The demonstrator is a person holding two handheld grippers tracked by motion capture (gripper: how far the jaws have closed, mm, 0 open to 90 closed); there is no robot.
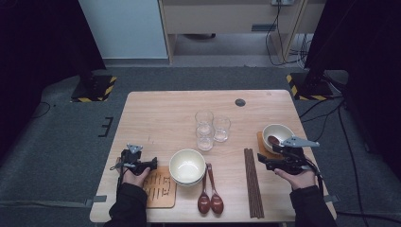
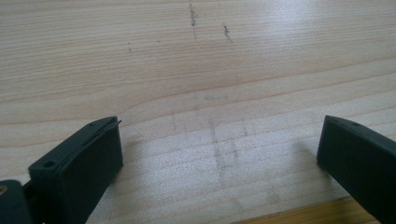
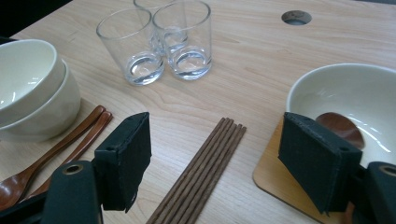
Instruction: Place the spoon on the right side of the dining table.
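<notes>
Dark sleeves, black claws (image 1: 265,160) with blocky pads, grey three-cornered top plates, trailing cables.

Left arm: my dark sleeve comes in from the table's (image 1: 156,101) near edge, toward its left corner.
Left hand (image 1: 135,178): wrapped round the gripper body from behind, low over the table.
Left gripper (image 2: 219,149): pointing across the table, jaws spread wide, nothing between them.
Right arm: my sleeve enters at the table's near right corner.
Right hand (image 1: 299,178): gripping the tool from below and behind.
Right gripper (image 3: 215,154): angled toward the table's middle, jaws standing wide apart, pads touching nothing.
</notes>
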